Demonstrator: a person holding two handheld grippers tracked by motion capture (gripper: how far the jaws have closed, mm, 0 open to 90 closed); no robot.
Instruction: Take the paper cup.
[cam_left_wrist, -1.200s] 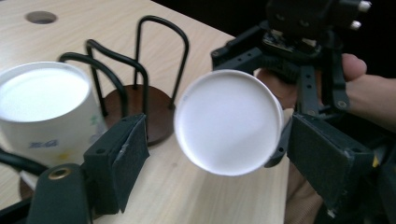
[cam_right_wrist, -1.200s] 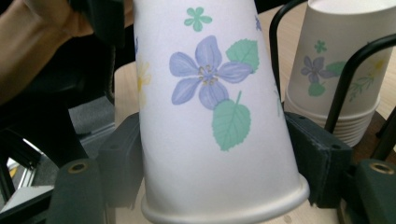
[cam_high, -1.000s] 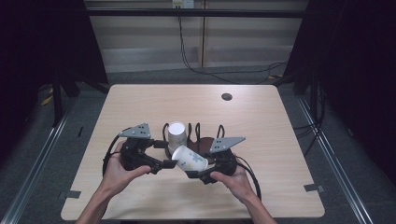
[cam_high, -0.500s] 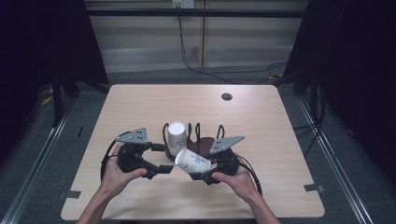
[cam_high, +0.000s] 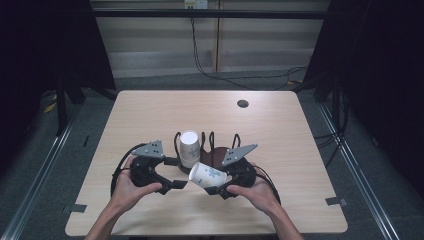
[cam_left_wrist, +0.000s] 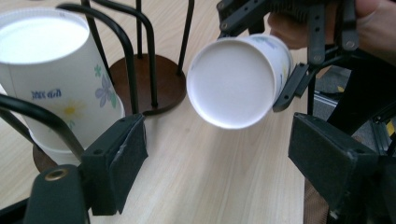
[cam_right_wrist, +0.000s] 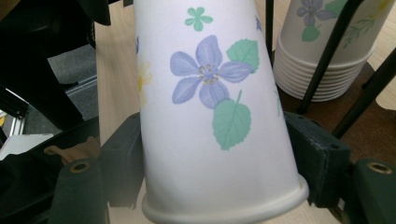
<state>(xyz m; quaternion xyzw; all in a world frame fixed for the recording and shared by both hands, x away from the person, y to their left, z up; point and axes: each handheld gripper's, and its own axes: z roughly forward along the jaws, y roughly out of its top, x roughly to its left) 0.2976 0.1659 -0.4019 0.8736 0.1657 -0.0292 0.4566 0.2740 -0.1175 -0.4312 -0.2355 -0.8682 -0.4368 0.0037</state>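
smooth tapered paper cup (cam_right_wrist: 210, 116) between padded jaws.

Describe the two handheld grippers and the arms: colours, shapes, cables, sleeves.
Left gripper and right gripper: black bodies, each topped by a grey three-cornered plate with small holes. Black cables loop from both. Jaws are black blocks with flat dark pads, a brass-coloured fastener near each base. Forearms bare, no sleeves or gloves visible.

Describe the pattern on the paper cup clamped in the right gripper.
White paper cup printed with purple flowers and green leaves; clearest in the right gripper view.
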